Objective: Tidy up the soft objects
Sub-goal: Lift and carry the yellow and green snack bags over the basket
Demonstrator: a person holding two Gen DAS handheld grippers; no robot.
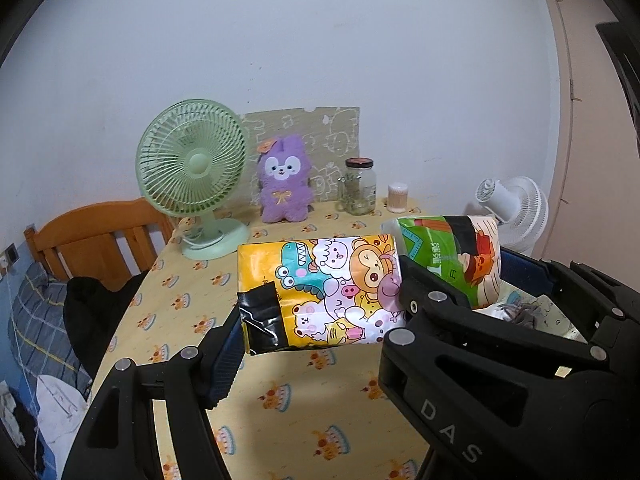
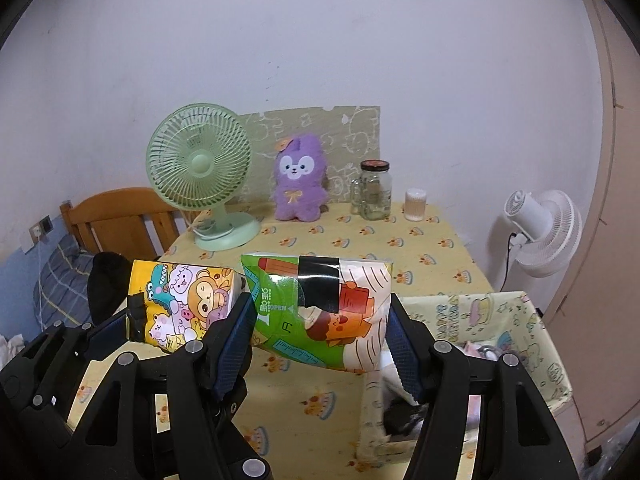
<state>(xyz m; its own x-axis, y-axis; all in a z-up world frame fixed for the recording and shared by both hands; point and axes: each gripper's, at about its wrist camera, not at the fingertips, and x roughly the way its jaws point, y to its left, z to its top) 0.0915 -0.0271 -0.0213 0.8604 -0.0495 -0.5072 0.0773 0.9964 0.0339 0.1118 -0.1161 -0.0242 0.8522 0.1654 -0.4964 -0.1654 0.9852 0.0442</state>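
Note:
My left gripper [image 1: 320, 320] is shut on a yellow cartoon tissue pack [image 1: 320, 292] and holds it above the yellow tablecloth. My right gripper [image 2: 320, 324] is shut on a green and white tissue pack [image 2: 324, 308] with black tape, held just right of the yellow pack [image 2: 184, 300]. The green pack also shows in the left wrist view [image 1: 452, 256], with the right gripper's body below it. A purple plush bunny [image 2: 300, 180] sits upright at the back of the table.
A fabric box [image 2: 516, 320] holding soft items stands on the table's right front. A green desk fan [image 2: 200, 172], glass jars [image 2: 374, 190] and a cotton swab tub [image 2: 415, 204] stand at the back. A white fan [image 2: 548, 228] and a wooden chair [image 2: 120, 216] flank the table.

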